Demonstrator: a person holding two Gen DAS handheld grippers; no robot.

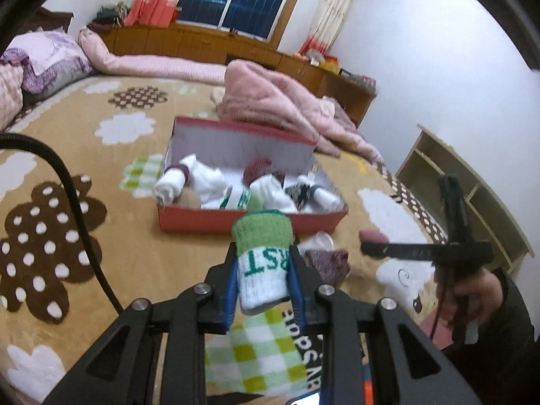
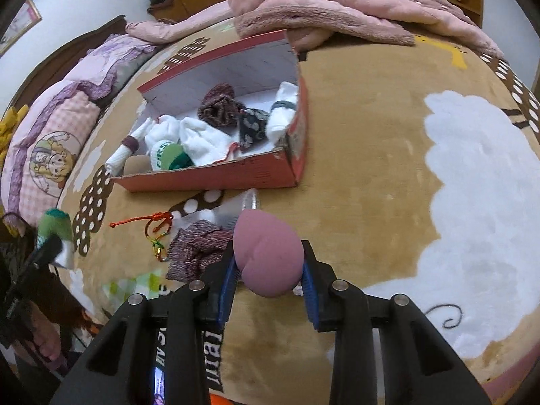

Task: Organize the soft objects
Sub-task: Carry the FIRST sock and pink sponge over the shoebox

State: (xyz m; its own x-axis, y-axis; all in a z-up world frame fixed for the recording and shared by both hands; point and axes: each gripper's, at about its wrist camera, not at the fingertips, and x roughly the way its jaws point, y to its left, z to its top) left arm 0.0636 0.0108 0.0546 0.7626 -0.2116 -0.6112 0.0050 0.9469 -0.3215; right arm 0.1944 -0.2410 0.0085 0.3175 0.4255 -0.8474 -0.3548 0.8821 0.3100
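Observation:
My left gripper [image 1: 263,263] is shut on a rolled white sock with a green cuff [image 1: 261,256], held above the bed just in front of the red shoebox [image 1: 249,221]. My right gripper [image 2: 268,263] is shut on a pink egg-shaped sponge [image 2: 268,256], held above the bedspread in front of the shoebox [image 2: 216,177]. The box holds several rolled socks, white, maroon and dark patterned. A maroon knit sock [image 2: 199,249] lies on the bed between the grippers; it also shows in the left wrist view [image 1: 325,261]. The right gripper with the sponge shows at the right in the left wrist view [image 1: 373,238].
A pink fleece blanket [image 1: 270,101] lies heaped behind the box. Pillows [image 2: 50,135] sit at the head of the bed. A red cord with rings [image 2: 152,226] and a clear plastic piece [image 2: 236,207] lie before the box. A wooden shelf [image 1: 472,185] stands right of the bed.

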